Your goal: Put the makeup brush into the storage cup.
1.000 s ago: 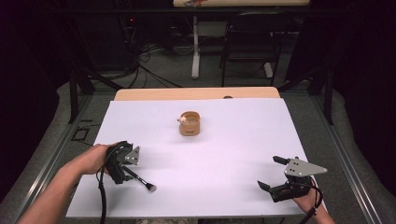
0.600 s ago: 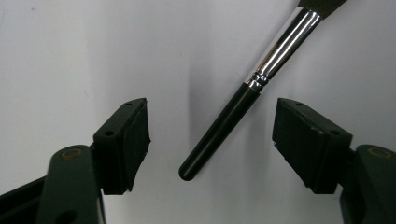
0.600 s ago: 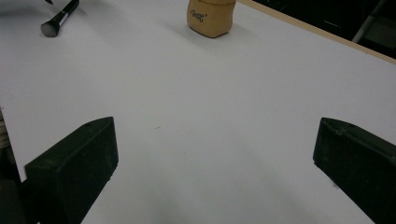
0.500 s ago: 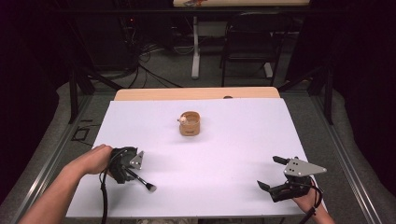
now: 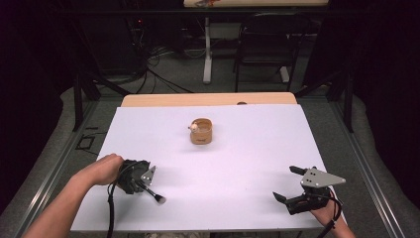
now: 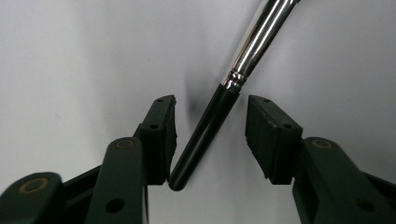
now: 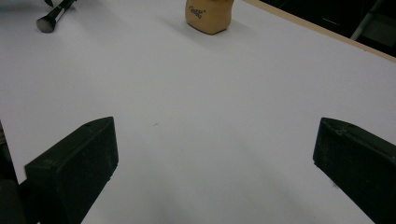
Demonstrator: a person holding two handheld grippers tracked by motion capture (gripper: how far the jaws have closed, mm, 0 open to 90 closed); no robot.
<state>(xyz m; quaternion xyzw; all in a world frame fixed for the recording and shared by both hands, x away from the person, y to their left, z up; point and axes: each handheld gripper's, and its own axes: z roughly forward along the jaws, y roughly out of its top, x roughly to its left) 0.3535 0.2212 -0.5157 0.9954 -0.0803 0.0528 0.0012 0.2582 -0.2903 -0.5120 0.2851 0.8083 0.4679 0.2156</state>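
One brush (image 6: 224, 105): black handle, chrome ferrule, dark bristle head; lies flat near the counter's (image 5: 237, 163) front left corner. Left gripper (image 6: 211, 140): jaws just closing, part open, straddling the handle, one pad touching its end. Right gripper (image 5: 293, 184): wide open, empty.

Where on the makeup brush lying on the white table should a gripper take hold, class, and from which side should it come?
Probably on the black handle, just behind the shiny metal ferrule. The makeup brush lies flat, so come from above with one jaw on each side of the thin round shaft. The left gripper already straddles it; its jaws have just been closing, one pad apparently touching, the other apart.
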